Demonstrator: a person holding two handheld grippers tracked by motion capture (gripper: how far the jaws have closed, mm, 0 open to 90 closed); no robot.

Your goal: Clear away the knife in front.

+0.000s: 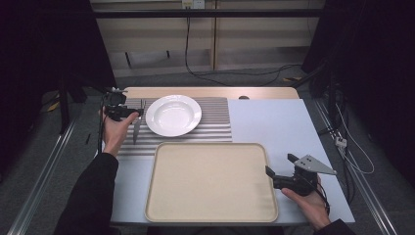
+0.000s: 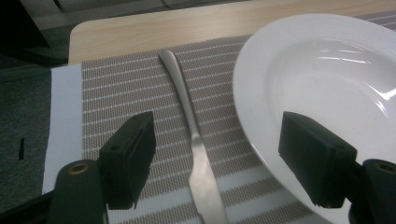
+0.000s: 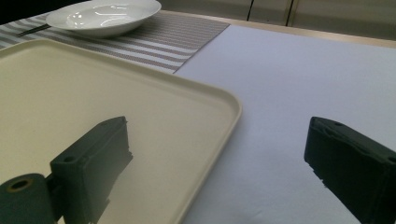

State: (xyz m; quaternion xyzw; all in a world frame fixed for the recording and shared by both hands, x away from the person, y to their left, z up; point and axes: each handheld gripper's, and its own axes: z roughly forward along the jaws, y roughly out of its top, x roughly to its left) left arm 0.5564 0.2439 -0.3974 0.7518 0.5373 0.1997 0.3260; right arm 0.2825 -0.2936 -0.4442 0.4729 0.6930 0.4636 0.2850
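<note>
Here the left tool [image 2: 215,158] hangs released over the slim silver metal knife [image 2: 194,140] near the surface's far left corner, beside the white ceramic plate [image 2: 327,84].

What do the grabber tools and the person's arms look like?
Both arms wear dark long sleeves. Each hand holds a black gripper with two blocky black jaws. The right gripper carries a grey three-cornered plate on top; the left gripper trails a thin black cable.
</note>
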